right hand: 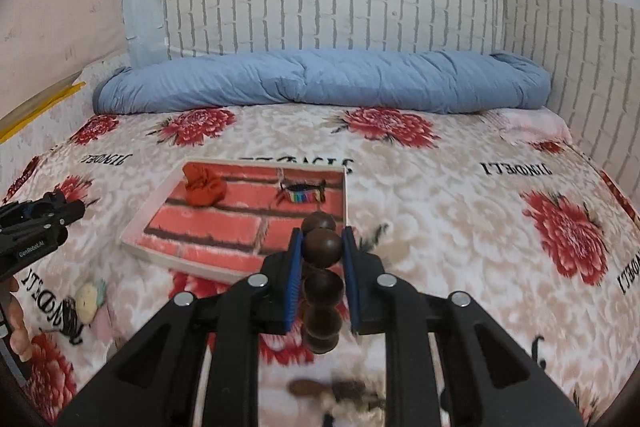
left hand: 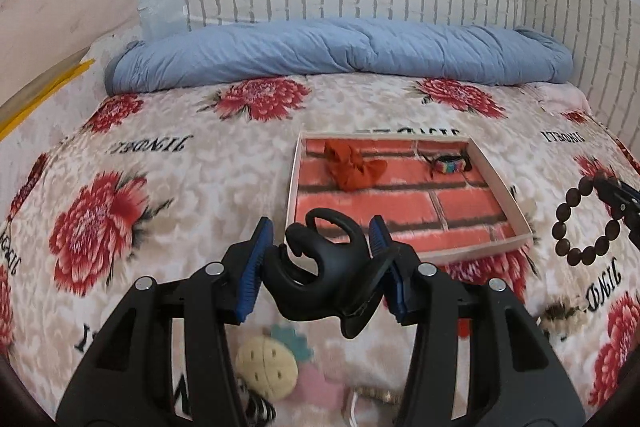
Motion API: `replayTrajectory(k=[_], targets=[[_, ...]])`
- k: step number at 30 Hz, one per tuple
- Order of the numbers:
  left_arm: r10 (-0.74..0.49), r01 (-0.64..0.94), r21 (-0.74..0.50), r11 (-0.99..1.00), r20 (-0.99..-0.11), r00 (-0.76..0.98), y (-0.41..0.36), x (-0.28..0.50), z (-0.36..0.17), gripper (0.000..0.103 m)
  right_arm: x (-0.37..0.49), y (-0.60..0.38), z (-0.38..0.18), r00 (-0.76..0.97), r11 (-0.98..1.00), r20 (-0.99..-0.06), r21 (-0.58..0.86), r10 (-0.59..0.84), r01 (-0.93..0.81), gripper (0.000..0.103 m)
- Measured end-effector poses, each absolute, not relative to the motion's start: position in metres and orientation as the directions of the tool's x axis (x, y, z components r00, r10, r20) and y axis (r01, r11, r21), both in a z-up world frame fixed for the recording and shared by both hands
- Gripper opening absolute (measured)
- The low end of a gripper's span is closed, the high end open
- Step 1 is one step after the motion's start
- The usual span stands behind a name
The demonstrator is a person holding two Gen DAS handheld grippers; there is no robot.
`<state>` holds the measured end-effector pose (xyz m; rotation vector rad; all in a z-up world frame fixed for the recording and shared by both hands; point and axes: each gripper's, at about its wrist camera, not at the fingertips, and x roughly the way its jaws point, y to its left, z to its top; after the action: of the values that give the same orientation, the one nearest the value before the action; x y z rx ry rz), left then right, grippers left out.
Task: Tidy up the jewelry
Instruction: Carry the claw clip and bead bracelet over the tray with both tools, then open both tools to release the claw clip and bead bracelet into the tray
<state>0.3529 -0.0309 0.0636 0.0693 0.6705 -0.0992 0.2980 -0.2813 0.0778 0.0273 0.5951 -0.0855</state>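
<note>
My left gripper (left hand: 322, 231) is shut on a black hair claw clip (left hand: 320, 279), held above the floral bedspread just in front of the tray's near left corner. The shallow white tray (left hand: 291, 187) has a red brick-pattern floor and holds an orange scrunchie (left hand: 352, 167) and a rainbow woven bracelet (left hand: 448, 165). My right gripper (right hand: 322, 234) is shut on a brown wooden bead bracelet (right hand: 322, 287), hanging in the air near the tray's (right hand: 152, 203) near right corner. The left wrist view shows that bead bracelet (left hand: 588, 223) as a ring at the right edge.
A rolled blue quilt (left hand: 340, 51) lies along the headboard wall behind the tray. On the bedspread near me lie a plush pineapple clip (left hand: 266, 367), a black spiral hair tie (left hand: 260, 407) and blurred brown pieces (right hand: 332, 389). A person's hand (right hand: 18, 319) shows at the left.
</note>
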Motion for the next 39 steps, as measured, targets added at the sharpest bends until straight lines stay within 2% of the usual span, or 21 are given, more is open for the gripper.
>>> replayTrajectory(k=[9, 21, 30, 39], targets=[[-0.063, 0.123, 0.043, 0.992, -0.663, 0.746, -0.053, 0.422, 0.041, 0.049, 0.372, -0.267, 0.069, 0.805, 0.998, -0.59, -0.002, -0.058, 0.071, 0.02], [-0.084, 0.129, 0.002, 0.992, -0.753, 0.653, -0.066, 0.508, -0.016, 0.049, 0.461, -0.257, 0.02, 0.746, 0.998, -0.664, 0.005, -0.044, 0.063, 0.02], [-0.073, 0.115, -0.005, 0.993, -0.805, 0.589, -0.07, 0.543, -0.052, 0.049, 0.488, -0.279, -0.02, 0.687, 0.994, -0.723, 0.006, -0.071, 0.109, 0.02], [-0.057, 0.114, 0.009, 0.993, -0.828, 0.558, -0.073, 0.563, -0.064, 0.049, 0.511, -0.289, -0.046, 0.63, 0.992, -0.772, -0.011, -0.088, 0.126, 0.02]])
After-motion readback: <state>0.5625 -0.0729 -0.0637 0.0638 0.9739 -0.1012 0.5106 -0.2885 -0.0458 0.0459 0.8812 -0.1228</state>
